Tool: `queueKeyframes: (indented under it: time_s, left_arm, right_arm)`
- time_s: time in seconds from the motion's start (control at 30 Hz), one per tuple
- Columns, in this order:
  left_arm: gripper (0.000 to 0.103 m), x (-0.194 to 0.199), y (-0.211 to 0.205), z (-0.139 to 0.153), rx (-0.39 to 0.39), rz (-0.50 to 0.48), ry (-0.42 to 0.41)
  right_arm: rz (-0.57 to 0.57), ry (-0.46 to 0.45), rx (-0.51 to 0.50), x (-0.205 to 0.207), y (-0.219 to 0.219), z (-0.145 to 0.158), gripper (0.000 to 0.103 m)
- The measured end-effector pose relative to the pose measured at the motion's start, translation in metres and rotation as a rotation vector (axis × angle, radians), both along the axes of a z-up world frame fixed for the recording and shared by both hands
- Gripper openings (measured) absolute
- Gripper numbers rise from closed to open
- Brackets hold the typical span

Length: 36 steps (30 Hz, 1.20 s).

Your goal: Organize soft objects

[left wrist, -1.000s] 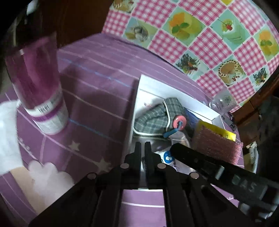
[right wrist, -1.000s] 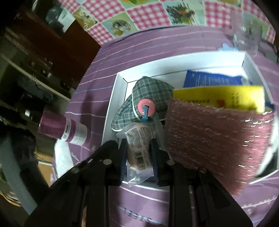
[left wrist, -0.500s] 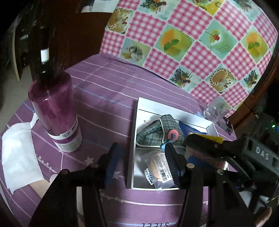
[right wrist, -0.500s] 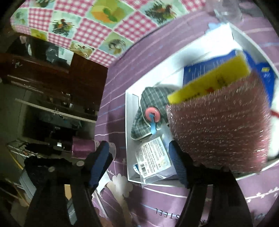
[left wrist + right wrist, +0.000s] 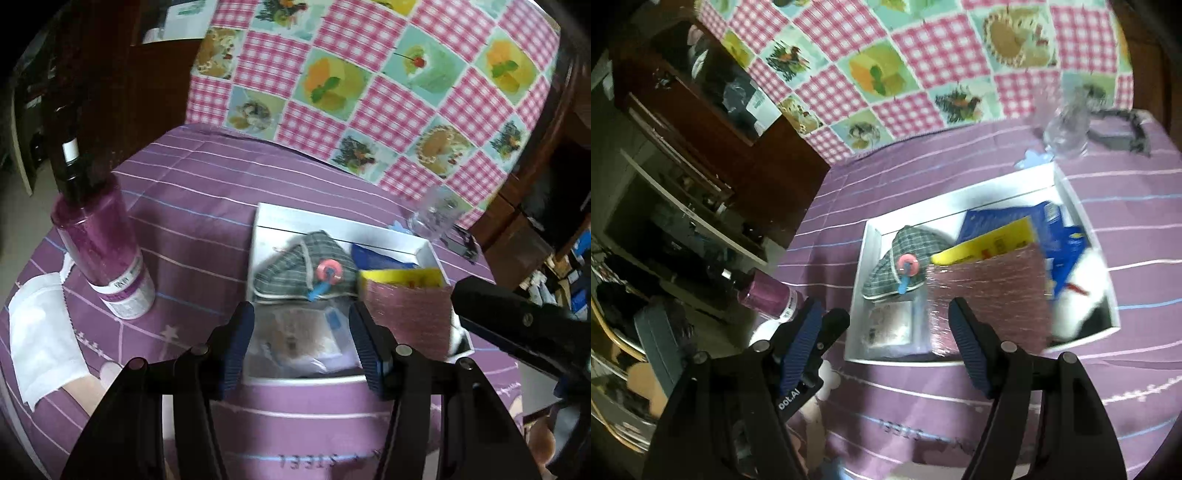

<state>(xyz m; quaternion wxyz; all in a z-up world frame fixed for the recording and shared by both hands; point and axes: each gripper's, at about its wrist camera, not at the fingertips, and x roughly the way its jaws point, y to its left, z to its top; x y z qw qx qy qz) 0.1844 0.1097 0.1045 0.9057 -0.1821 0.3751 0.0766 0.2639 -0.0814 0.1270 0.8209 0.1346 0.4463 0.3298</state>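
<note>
Left gripper (image 5: pixel 301 341) and right gripper (image 5: pixel 884 341): both released, jaws just opened, nothing grasped. Clear packet (image 5: pixel 892 326) lies in white tray (image 5: pixel 858 295), centre frame, below plaid pouch (image 5: pixel 905 254).

Left tool (image 5: pixel 301 341) and right tool (image 5: pixel 886 345) agape, empty.

White tray (image 5: pixel 871 236) on purple striped cloth (image 5: pixel 207 192), grey plaid pouch (image 5: pixel 291 266), pink-check backdrop (image 5: pixel 332 74) w/ food pics.
</note>
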Motion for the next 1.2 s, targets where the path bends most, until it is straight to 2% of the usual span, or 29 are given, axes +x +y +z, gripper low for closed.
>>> queueKeyframes:
  time_s: [0.27, 0.43, 0.53, 0.67, 0.83, 0.93, 1.2]
  left_arm:
    - [0.054, -0.014, -0.056, 0.024, 0.102, -0.134, -0.037]
    - [0.054, -0.030, -0.091, 0.038, 0.149, -0.220, -0.044]
    - [0.054, -0.041, -0.110, 0.039, 0.127, -0.307, -0.020]
    - [0.054, -0.059, -0.123, 0.033, 0.087, -0.361, 0.008]
    - [0.054, -0.089, -0.121, 0.030, 0.148, -0.329, 0.008]
    - [0.054, -0.111, -0.110, 0.025, 0.150, -0.316, 0.001]
    - [0.054, -0.160, -0.083, -0.009, 0.190, -0.216, 0.005]
  right_arm:
    - [-0.070, -0.130, -0.093, -0.044, -0.062, 0.019, 0.072]
    - [-0.118, -0.145, -0.050, -0.069, -0.105, 0.019, 0.072]
    - [-0.121, -0.141, -0.036, -0.083, -0.122, 0.015, 0.072]
    - [-0.087, -0.157, -0.049, -0.102, -0.131, 0.006, 0.072]
    - [0.011, -0.201, -0.096, -0.134, -0.124, -0.006, 0.072]
    - [0.078, -0.217, -0.130, -0.153, -0.115, -0.016, 0.072]
    - [0.203, -0.228, -0.155, -0.180, -0.091, -0.034, 0.072]
